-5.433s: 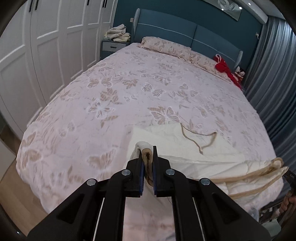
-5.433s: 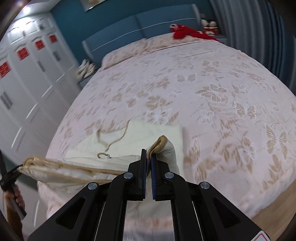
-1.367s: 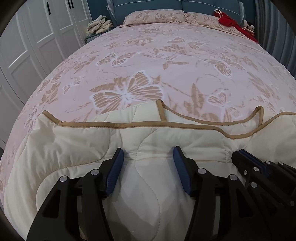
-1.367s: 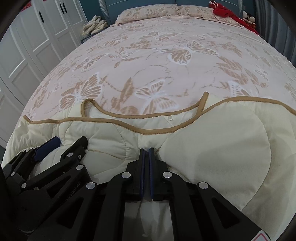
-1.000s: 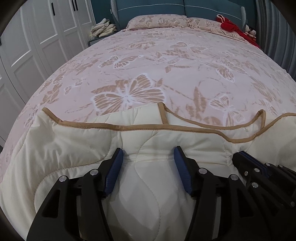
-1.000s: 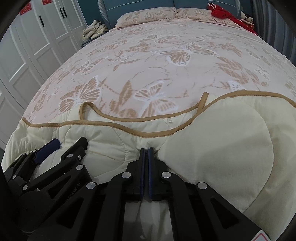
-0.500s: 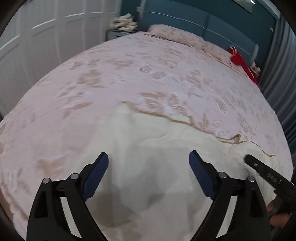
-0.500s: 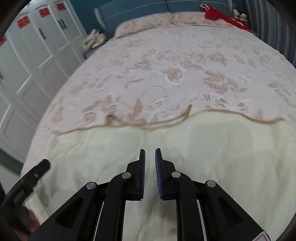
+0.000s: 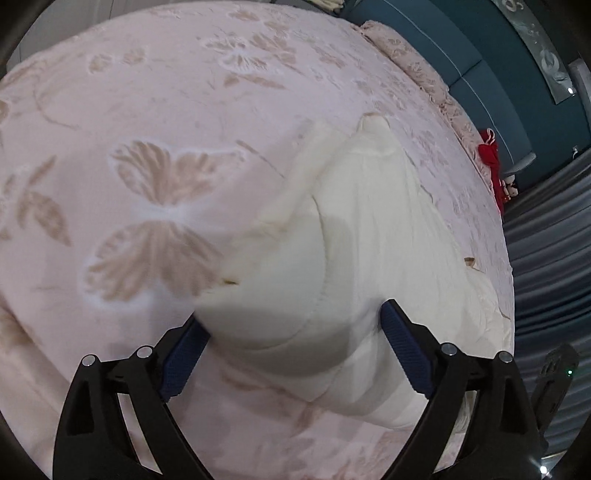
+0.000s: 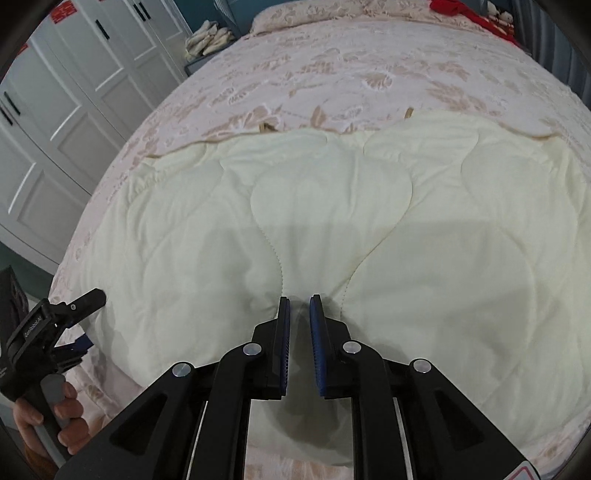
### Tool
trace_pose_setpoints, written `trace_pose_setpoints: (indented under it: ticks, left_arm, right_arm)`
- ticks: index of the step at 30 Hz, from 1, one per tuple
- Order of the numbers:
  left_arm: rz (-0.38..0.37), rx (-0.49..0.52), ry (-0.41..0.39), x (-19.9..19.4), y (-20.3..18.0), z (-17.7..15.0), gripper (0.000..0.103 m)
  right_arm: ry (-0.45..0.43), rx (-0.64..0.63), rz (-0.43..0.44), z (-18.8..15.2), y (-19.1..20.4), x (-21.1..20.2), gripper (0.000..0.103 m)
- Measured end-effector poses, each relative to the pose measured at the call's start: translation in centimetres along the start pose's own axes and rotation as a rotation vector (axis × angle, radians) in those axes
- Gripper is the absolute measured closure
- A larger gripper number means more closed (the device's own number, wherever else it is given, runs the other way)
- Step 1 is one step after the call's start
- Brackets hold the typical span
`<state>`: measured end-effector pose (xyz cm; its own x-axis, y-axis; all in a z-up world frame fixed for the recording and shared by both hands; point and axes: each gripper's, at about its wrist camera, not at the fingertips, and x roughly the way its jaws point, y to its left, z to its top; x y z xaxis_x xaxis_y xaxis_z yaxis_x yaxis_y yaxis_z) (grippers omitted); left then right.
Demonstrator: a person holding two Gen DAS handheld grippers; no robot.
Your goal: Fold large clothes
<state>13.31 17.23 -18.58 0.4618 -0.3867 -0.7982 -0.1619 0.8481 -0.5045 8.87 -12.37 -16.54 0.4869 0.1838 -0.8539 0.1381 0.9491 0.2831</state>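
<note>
A cream quilted garment with tan trim (image 10: 332, 206) lies folded flat across the near part of the bed. In the left wrist view its left end (image 9: 332, 258) fills the middle. My left gripper (image 9: 291, 343) is wide open, its blue pads on either side of the garment's near corner. My right gripper (image 10: 299, 314) is slightly open and empty, just above the garment's near edge at its middle. The left gripper and the hand holding it show at the far left of the right wrist view (image 10: 55, 325).
The bed has a pink butterfly-patterned cover (image 9: 155, 192). Pillows (image 10: 332, 11) and a red item (image 9: 491, 162) lie at the headboard. White wardrobe doors (image 10: 55, 110) stand to the left, grey curtains (image 9: 546, 240) to the right. A nightstand holds folded cloths (image 10: 207, 37).
Both grippers let go of the garment after laying it down. The left gripper opened wide and swung to the garment's left end. The right gripper opened a little and drew back.
</note>
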Motion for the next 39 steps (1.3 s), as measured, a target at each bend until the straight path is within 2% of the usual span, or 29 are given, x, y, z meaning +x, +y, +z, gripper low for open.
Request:
trace_pose_setpoints:
  ticks: [3, 4, 5, 6, 8, 9, 11, 14, 17, 22, 24, 26, 29, 33, 37, 39]
  left_arm:
    - [-0.011, 0.006, -0.005, 0.8, -1.0, -0.1, 0.013]
    - [-0.016, 0.005, -0.003, 0.8, -1.2, -0.1, 0.019]
    - [-0.03, 0.004, 0.005, 0.7, -1.4, -0.1, 0.035]
    - [-0.049, 0.01, 0.011, 0.2, -1.7, -0.3, 0.043]
    - [-0.058, 0.043, 0.0, -1.0, -2.4, -0.4, 0.074]
    - [-0.073, 0.061, -0.007, -2.1, -2.7, -0.5, 0.08]
    - [-0.118, 0.063, -0.015, -4.0, -2.7, -0.6, 0.084]
    - [-0.146, 0.105, -0.019, -7.6, -2.8, -1.4, 0.085]
    - [-0.109, 0.139, -0.029, -10.2, -2.0, -2.5, 0.085]
    - [-0.037, 0.093, -0.049, -12.7, 2.3, -3.2, 0.085]
    - [-0.016, 0.071, -0.044, -12.9, 3.4, -3.3, 0.085]
    - [-0.019, 0.075, -0.039, -13.1, 3.4, -3.5, 0.085]
    - [-0.005, 0.164, -0.076, -14.6, 0.9, -4.2, 0.086]
    - [-0.056, 0.336, -0.129, -16.9, -5.2, -5.2, 0.086]
    - [-0.114, 0.501, -0.127, -17.4, -10.8, -7.6, 0.086]
    - [-0.118, 0.583, -0.123, -17.0, -13.2, -9.1, 0.086]
  right_arm:
    - [0.016, 0.016, 0.01, 0.0, -0.5, 0.9, 0.09]
    - [0.02, 0.018, 0.013, -0.1, -0.6, 1.2, 0.09]
    - [0.022, 0.019, 0.014, -0.1, -0.7, 1.3, 0.09]
    - [0.024, 0.022, 0.014, -0.1, -0.7, 1.3, 0.09]
    - [0.027, 0.027, 0.014, -0.1, -0.6, 1.1, 0.09]
    - [0.032, 0.029, 0.014, -0.2, -0.6, 0.9, 0.09]
    - [0.044, 0.034, 0.023, -0.4, -0.5, 0.5, 0.09]
    - [0.065, 0.04, 0.059, -1.6, -0.1, -0.5, 0.09]
    - [0.107, 0.017, 0.115, -3.5, 1.0, -1.8, 0.09]
    - [0.114, -0.027, 0.166, -6.6, 3.1, -4.5, 0.09]
    - [0.153, -0.045, 0.173, -7.7, 3.9, -3.9, 0.09]
    - [0.156, -0.083, 0.139, -8.2, 4.8, -3.2, 0.09]
    - [0.16, -0.112, 0.115, -8.3, 5.6, -2.3, 0.09]
    - [0.165, -0.129, 0.111, -7.7, 6.1, -0.6, 0.092]
    - [0.183, -0.115, 0.138, -7.2, 5.6, 0.9, 0.097]
    - [0.195, -0.084, 0.17, -6.9, 5.1, 1.5, 0.097]
